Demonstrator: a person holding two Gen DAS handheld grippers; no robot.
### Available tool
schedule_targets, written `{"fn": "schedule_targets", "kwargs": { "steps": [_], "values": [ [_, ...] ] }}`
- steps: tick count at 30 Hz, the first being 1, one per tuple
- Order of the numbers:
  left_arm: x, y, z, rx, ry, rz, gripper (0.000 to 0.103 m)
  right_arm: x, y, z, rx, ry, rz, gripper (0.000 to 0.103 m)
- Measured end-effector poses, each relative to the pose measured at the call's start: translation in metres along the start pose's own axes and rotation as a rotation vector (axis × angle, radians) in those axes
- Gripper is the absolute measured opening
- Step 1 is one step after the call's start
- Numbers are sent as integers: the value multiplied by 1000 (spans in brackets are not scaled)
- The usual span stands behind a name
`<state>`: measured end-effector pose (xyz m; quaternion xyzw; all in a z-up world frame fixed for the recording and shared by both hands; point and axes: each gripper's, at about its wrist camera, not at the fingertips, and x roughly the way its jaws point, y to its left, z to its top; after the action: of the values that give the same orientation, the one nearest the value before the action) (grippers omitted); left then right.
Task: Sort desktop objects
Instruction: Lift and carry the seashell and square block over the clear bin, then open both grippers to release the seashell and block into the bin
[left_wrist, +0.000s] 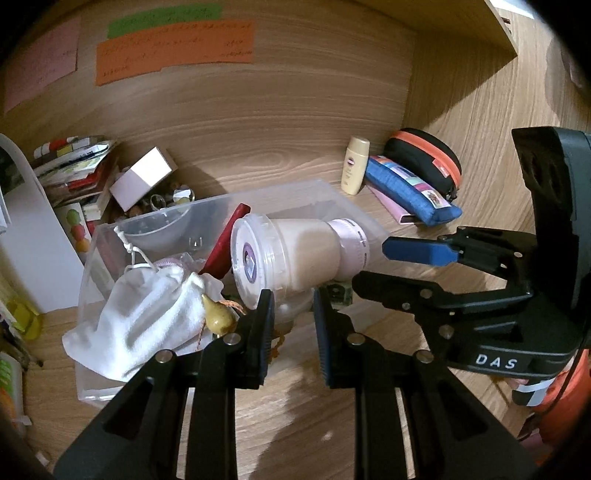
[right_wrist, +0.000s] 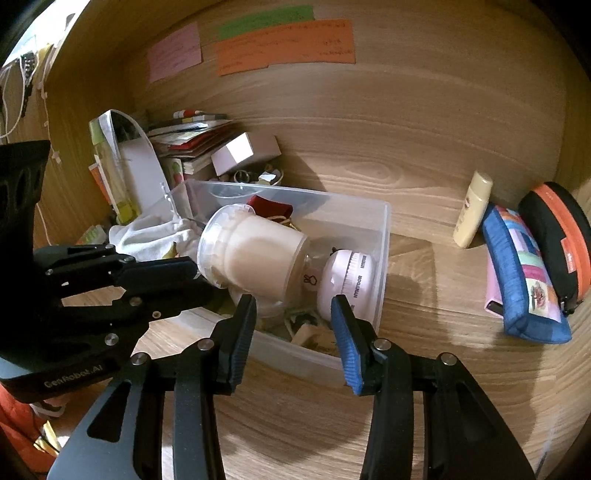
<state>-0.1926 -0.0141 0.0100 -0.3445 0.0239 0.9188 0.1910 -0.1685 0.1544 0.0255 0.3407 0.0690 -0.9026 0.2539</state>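
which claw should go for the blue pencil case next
Right. The blue pencil case lies on the desk on the right claw's side, and that claw is open. The left claw is shut, at the clear bin's other end, by the jar.

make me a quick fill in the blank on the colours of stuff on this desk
1. The pencil case lying right beside the cream bottle is mainly ___.
2. The drawstring pouch in the clear bin is ___.
3. On the back panel, the green note sits just above the ___ note.

Missing words: blue; white; orange
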Motion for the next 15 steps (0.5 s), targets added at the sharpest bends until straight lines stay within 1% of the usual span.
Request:
{"fn": "schedule_targets", "kwargs": {
  "steps": [2,4,7,9,11,13,15],
  "values": [
    [-1,0,0,-4,2,-6,21,-2,2,0,-6,0,-2,52],
    [-5,-1,0,-4,-5,-10,21,-4,5,0,-17,-5,-4,55],
    [-11,-1,2,-2,-20,-8,24,-10,11,1,-37,-18,-15,57],
    [-15,1,2,-11,-31,-8,28,-15,12,1,-42,-30,-22,63],
    [-21,3,3,-26,-50,10,37,-20,13,1,-41,-45,-38,71],
    [-26,6,3,-36,-66,15,43,-25,13,2,-33,-54,-49,76],
    [-31,8,4,-45,-82,26,49,-29,13,2,-26,-61,-53,77]
  ]
}}
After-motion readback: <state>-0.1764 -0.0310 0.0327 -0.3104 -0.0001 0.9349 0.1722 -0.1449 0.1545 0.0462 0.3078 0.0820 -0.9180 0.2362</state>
